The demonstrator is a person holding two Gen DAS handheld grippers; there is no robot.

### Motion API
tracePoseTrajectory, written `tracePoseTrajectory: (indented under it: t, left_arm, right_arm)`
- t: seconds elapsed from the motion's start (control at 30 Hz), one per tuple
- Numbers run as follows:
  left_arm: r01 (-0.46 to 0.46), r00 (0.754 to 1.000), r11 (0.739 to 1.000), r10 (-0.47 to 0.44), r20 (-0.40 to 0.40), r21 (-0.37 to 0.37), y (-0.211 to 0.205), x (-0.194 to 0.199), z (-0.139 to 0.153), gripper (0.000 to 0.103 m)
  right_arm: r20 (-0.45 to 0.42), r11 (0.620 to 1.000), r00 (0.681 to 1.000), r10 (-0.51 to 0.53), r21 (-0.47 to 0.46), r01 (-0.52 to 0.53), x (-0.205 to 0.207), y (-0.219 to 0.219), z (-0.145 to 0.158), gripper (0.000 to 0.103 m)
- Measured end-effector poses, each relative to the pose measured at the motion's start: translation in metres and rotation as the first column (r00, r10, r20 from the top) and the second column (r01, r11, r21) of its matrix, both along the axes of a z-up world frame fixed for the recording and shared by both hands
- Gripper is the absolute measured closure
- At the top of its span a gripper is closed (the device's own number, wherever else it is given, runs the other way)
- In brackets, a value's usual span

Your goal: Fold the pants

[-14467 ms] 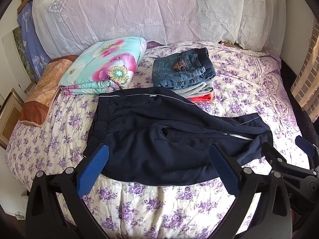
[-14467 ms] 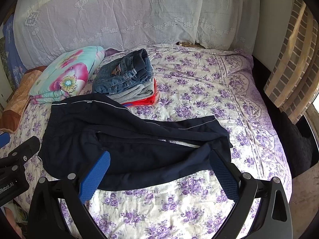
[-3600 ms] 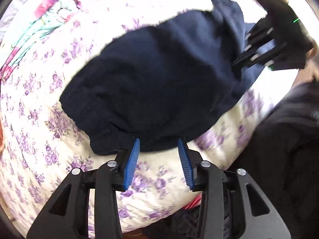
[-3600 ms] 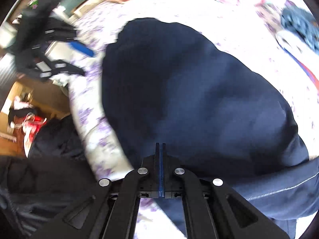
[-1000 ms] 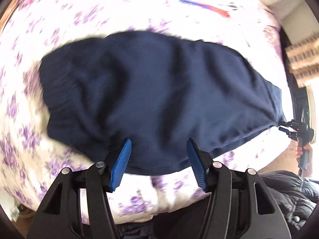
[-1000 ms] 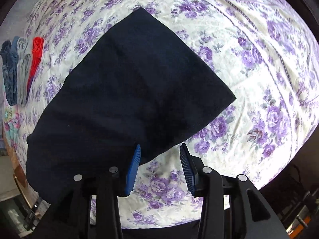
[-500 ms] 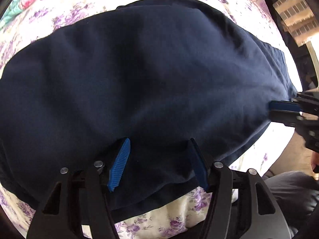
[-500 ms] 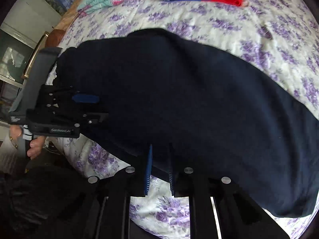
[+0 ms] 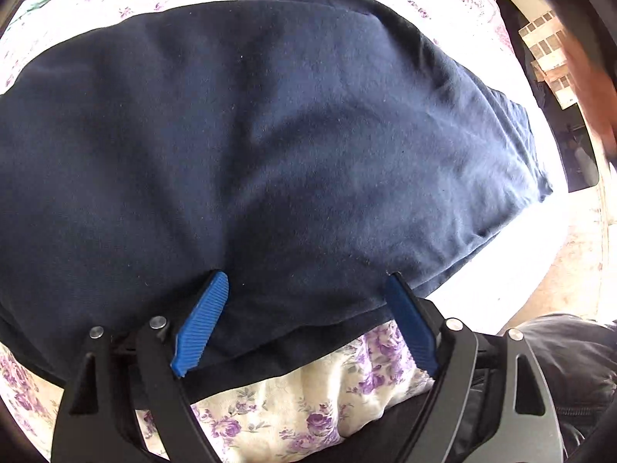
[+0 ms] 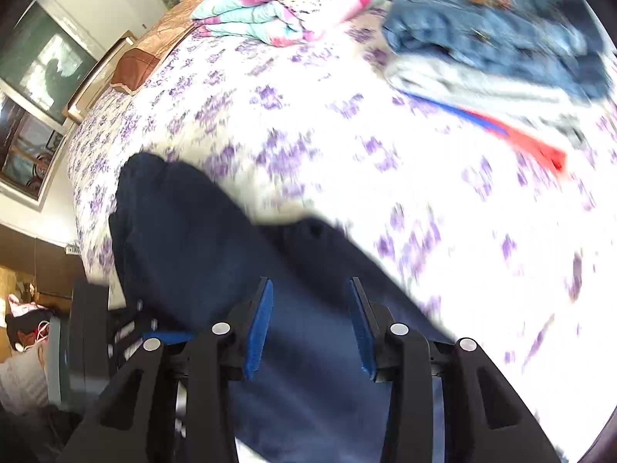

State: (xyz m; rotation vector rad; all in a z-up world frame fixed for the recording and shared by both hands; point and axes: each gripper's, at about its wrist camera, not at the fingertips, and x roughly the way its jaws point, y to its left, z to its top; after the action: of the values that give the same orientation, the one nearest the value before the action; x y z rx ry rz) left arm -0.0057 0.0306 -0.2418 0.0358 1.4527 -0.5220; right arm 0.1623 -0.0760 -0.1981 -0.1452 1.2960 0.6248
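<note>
The navy pants (image 9: 293, 146) lie folded on the floral bedsheet (image 9: 308, 397) and fill most of the left wrist view. My left gripper (image 9: 305, 277) points steeply down at their near edge. Its jaws are opening, and the blue pads (image 9: 200, 320) stand wide over the cloth without pinching it. In the blurred right wrist view, my right gripper (image 10: 310, 283) hovers over one end of the pants (image 10: 200, 254). Its jaws are opening too, with flat cloth below them and nothing squeezed. The left tool's black housing (image 10: 85, 332) shows at the lower left.
A stack of folded jeans and grey and red clothes (image 10: 501, 31) and a folded floral quilt (image 10: 285, 4) sit at the far side of the bed. An orange-brown cloth (image 10: 154, 46) lies at its corner. A person's dark jacket (image 9: 570, 366) is beside the bed's near edge.
The right gripper swung fast from the pants' far end over to the left end, narrowing its jaws and widening them again. The left gripper's jaws spread wider, close over the cloth.
</note>
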Motion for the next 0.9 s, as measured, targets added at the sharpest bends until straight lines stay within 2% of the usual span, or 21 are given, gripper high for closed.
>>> tracePoseTrajectory:
  t: [0.13,0.27,0.3,0.33,0.37,0.43,0.5,0.57,0.63,0.67,0.7,0.77,0.83,0.87,0.9]
  left_arm:
    - [0.000,1.000,1.000,0.000,-0.005,0.003,0.011,0.000,0.003,0.022]
    - [-0.024,0.999,0.999,0.023,-0.023,-0.035,0.014,0.002,0.000,0.021]
    - [-0.032,0.999,0.998,0.031,-0.030,-0.049,0.017,0.002,-0.002,0.020]
    - [-0.040,0.999,0.997,0.038,-0.037,-0.061,0.018,0.003,-0.004,0.020]
    - [-0.049,0.998,0.996,0.045,-0.045,-0.070,0.020,0.004,-0.004,0.020]
    - [-0.056,0.997,0.995,0.052,-0.058,-0.079,0.024,0.007,-0.004,0.020]
    - [-0.056,0.997,0.996,0.052,-0.053,-0.073,0.024,0.007,-0.004,0.020]
    - [-0.054,0.997,0.996,0.051,-0.050,-0.064,0.024,0.007,-0.004,0.019]
    - [-0.046,0.998,0.997,0.043,-0.054,-0.059,0.023,0.008,-0.004,0.016]
    - [-0.044,0.998,0.998,0.041,-0.055,-0.054,0.016,0.007,-0.005,0.016]
    - [-0.038,0.998,0.998,0.035,-0.054,-0.045,0.016,0.007,-0.005,0.015]
    - [-0.035,0.998,0.999,0.034,-0.052,-0.021,0.011,0.007,-0.004,0.015]
    - [-0.044,0.996,0.999,0.042,-0.082,-0.029,0.010,0.012,0.000,0.017]
    - [-0.062,0.993,0.997,0.056,-0.101,-0.055,0.012,0.017,0.005,0.020]
    - [-0.078,0.992,0.992,0.068,-0.106,-0.096,0.017,0.024,0.014,0.028]
  right_arm:
    - [-0.052,0.993,0.993,0.102,-0.060,-0.105,0.031,0.036,-0.021,0.062]
    - [-0.159,0.973,0.970,0.184,-0.111,-0.203,0.027,0.043,-0.050,0.062]
    - [-0.183,0.970,0.963,0.196,-0.105,-0.217,0.028,0.045,-0.055,0.074]
    - [-0.190,0.969,0.960,0.207,-0.092,-0.227,0.025,0.045,-0.056,0.091]
    - [-0.170,0.969,0.963,0.207,-0.097,-0.225,0.025,0.047,-0.054,0.097]
    - [-0.061,0.983,0.986,0.157,-0.086,-0.162,0.028,0.042,-0.033,0.098]
    - [-0.058,0.996,0.994,0.087,-0.018,-0.088,0.042,0.035,-0.021,0.099]
    - [-0.078,0.996,0.994,0.078,-0.044,-0.081,0.050,0.040,-0.036,0.099]
    - [-0.082,0.989,0.992,0.099,-0.106,-0.107,0.052,0.047,-0.066,0.099]
    - [-0.095,0.990,0.991,0.089,-0.102,-0.099,0.055,0.049,-0.079,0.099]
    - [-0.088,0.995,0.994,0.070,-0.060,-0.075,0.056,0.047,-0.080,0.098]
    - [-0.130,0.998,0.990,0.055,-0.034,-0.059,0.061,0.044,-0.081,0.098]
    - [-0.157,0.999,0.987,0.033,-0.018,-0.037,0.064,0.036,-0.075,0.088]
    - [-0.140,1.000,0.990,0.017,-0.022,-0.020,0.065,0.031,-0.066,0.080]
    - [-0.101,1.000,0.995,-0.003,-0.016,0.001,0.066,0.023,-0.050,0.080]
